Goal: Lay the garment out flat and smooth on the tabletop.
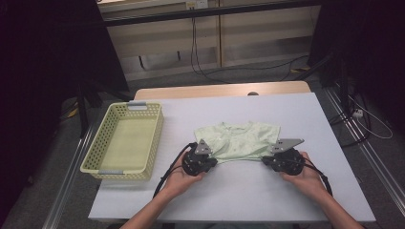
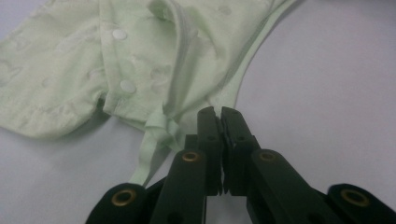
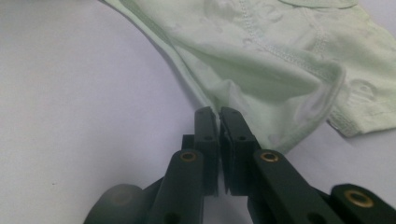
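A pale green baby garment [image 1: 239, 140] lies flat on the white table [image 1: 248, 195], neckline toward the far side. My left gripper [image 1: 215, 161] is at its near left corner and my right gripper [image 1: 264, 161] at its near right corner, each held in a hand. In the left gripper view the jaws [image 2: 218, 111] are shut, with the garment's [image 2: 140, 60] hem edge running into the tips; snap buttons show on the fabric. In the right gripper view the jaws [image 3: 218, 111] are shut too, pinching the folded edge of the garment [image 3: 280, 60].
A yellow perforated plastic basket [image 1: 98, 138] stands at the table's left side with nothing in it. A wooden strip edges the table's far side, and cables run across the floor beyond.
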### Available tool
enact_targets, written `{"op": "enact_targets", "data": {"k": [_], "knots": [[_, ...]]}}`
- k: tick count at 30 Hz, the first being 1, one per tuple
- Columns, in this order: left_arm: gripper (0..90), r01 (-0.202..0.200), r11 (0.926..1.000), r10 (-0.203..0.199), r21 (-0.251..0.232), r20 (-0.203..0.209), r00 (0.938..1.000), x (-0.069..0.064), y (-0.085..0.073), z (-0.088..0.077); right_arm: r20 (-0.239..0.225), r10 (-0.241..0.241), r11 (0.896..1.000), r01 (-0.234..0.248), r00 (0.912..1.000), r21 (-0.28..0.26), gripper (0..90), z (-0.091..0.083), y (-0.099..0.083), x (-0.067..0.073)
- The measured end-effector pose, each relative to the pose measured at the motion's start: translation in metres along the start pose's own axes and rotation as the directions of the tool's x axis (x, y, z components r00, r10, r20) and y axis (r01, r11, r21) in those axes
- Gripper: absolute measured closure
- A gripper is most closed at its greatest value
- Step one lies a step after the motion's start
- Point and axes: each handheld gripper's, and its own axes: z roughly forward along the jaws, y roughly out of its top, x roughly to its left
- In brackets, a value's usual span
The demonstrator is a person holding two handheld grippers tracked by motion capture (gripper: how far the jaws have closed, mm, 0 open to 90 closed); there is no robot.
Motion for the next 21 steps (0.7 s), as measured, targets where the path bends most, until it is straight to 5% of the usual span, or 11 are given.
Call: {"op": "enact_targets", "data": {"k": [7, 15, 21], "knots": [[88.7, 0.006, 1.0, -0.006, -0.003, 0.029, 0.9996, 0.002, -0.003, -0.005, 0.001, -0.003, 1.0, 0.003, 1.0, 0.004, 85.7, 0.0, 0.001, 0.0], [52.0, 0.031, 0.9991, -0.031, -0.028, 0.016, 0.9994, 0.002, 0.0, -0.008, -0.03, 0.054, 0.998, -0.055, 0.9981, -0.042, 62.7, -0.005, 0.003, -0.001], [26.9, 0.042, 0.9977, -0.045, -0.054, -0.051, 0.9977, 0.007, 0.001, -0.008, -0.005, 0.092, 0.993, -0.092, 0.9958, -0.08, 52.9, -0.01, 0.004, -0.007]]}}
